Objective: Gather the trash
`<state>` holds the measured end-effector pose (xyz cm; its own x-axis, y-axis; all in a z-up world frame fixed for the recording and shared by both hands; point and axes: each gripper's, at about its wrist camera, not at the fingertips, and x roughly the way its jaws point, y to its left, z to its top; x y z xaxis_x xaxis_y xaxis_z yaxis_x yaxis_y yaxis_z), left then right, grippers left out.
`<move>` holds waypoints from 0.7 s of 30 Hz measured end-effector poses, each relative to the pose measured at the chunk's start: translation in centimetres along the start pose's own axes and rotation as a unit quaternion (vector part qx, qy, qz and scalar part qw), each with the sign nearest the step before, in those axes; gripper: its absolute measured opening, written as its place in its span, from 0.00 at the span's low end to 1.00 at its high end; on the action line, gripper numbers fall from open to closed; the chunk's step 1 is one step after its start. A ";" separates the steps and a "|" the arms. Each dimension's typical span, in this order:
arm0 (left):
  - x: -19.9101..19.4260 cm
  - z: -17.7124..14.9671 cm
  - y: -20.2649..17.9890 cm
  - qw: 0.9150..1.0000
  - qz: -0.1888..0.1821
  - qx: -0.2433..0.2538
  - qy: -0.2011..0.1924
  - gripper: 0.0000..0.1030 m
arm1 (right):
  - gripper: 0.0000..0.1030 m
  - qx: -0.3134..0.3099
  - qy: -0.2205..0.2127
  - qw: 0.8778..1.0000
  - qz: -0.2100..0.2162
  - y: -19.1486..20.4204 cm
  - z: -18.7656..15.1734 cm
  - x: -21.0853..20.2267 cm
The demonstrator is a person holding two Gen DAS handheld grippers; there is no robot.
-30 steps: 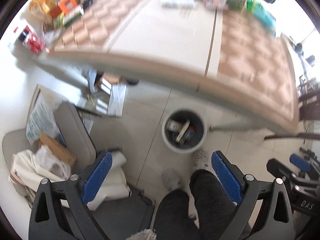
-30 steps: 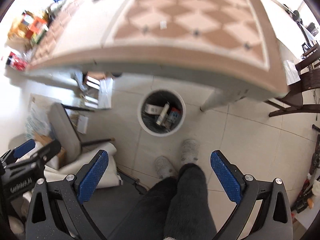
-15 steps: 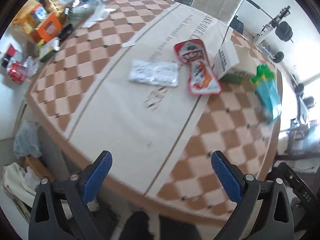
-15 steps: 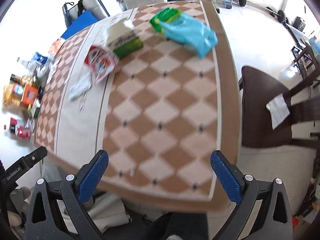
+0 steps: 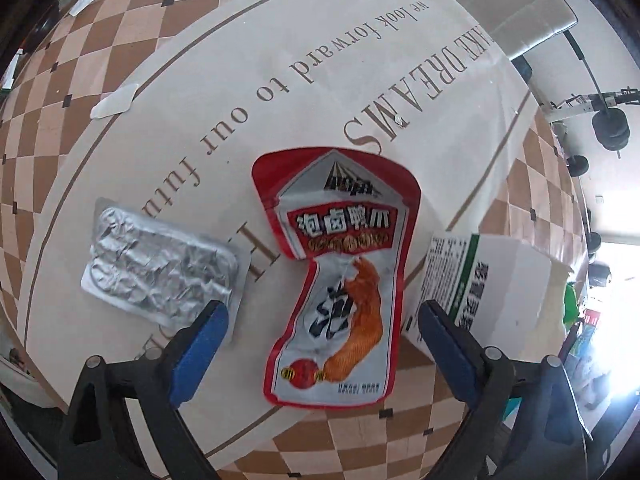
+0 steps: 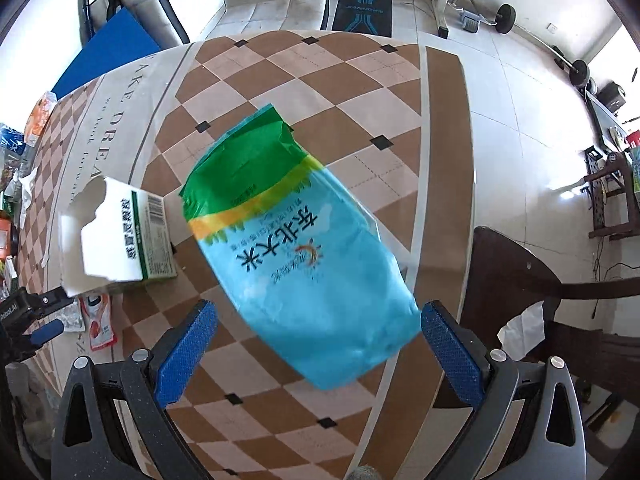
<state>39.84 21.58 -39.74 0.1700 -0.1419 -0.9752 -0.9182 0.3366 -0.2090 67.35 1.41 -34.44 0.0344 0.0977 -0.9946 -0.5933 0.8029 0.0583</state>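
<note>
While flat, red pouch (image 5: 340,280) runs near-far.

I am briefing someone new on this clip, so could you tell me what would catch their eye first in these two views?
In the left wrist view, a red and white snack pouch lies flat on the table between the closing fingers of the left gripper, with a crumpled foil pack on its left. In the right wrist view, a big blue and green bag lies under the open right gripper, beside a torn white carton.
</note>
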 end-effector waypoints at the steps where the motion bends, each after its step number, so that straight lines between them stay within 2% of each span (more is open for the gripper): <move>1: 0.4 0.4 -0.2 1.000 0.003 0.001 0.003 0.82 | 1.00 0.000 0.006 1.000 0.003 0.1 0.3 0.7; 4: 1.5 0.9 -1.0 1.000 0.021 0.016 0.006 0.76 | 1.00 -0.006 0.015 1.000 0.023 0.8 1.5 2.1; 5: 1.3 0.9 -1.2 1.000 0.018 0.019 -0.003 0.72 | 1.00 -0.011 0.016 0.999 0.025 1.1 1.8 2.4; 6: 1.2 0.9 -1.4 1.000 0.017 0.025 -0.006 0.66 | 1.00 -0.018 0.018 0.999 0.026 1.5 2.1 2.7; 8: 0.9 0.8 -1.5 1.000 0.000 0.028 -0.008 0.41 | 1.00 -0.030 0.026 0.999 0.027 2.3 2.3 3.2; 12: 0.4 0.5 -2.7 0.997 0.024 0.068 -0.009 0.29 | 1.00 -0.042 0.040 0.998 0.025 3.5 2.8 4.4; 13: 0.2 0.2 -2.9 0.997 0.026 0.075 -0.012 0.18 | 1.00 -0.044 0.045 0.998 0.019 3.7 2.9 4.7; 15: -0.5 0.0 -2.9 0.996 0.023 0.082 -0.021 0.10 | 0.98 -0.045 0.048 0.998 0.018 4.0 2.8 5.2; 16: -0.8 -0.1 -2.8 0.996 0.023 0.085 -0.022 0.08 | 0.85 -0.043 0.047 0.998 0.024 4.0 2.6 5.4; 17: -1.2 -0.2 -2.7 0.995 0.027 0.089 -0.029 0.08 | 0.64 -0.038 0.048 0.998 0.029 4.1 2.5 5.5; 18: -1.5 -0.3 -2.5 0.995 0.027 0.092 -0.033 0.06 | 0.57 -0.036 0.044 0.998 0.026 4.2 2.3 5.4; 19: -1.9 -0.3 -2.1 0.995 0.028 0.094 -0.034 0.06 | 0.39 -0.036 0.038 0.998 0.029 4.3 2.1 5.2; 20: -2.2 -0.4 -1.9 0.995 0.026 0.094 -0.037 0.05 | 0.31 -0.030 0.036 0.998 0.043 4.3 2.0 5.0; 21: -2.5 -0.3 -1.7 0.994 0.026 0.095 -0.041 0.04 | 0.29 -0.026 0.035 0.998 0.047 4.3 1.8 4.8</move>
<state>40.90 21.12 -36.87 0.1593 -0.0466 -0.9861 -0.8437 0.5123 -0.1605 66.38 6.38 -38.86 -0.0785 0.1290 -0.9885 -0.6318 0.7606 0.1494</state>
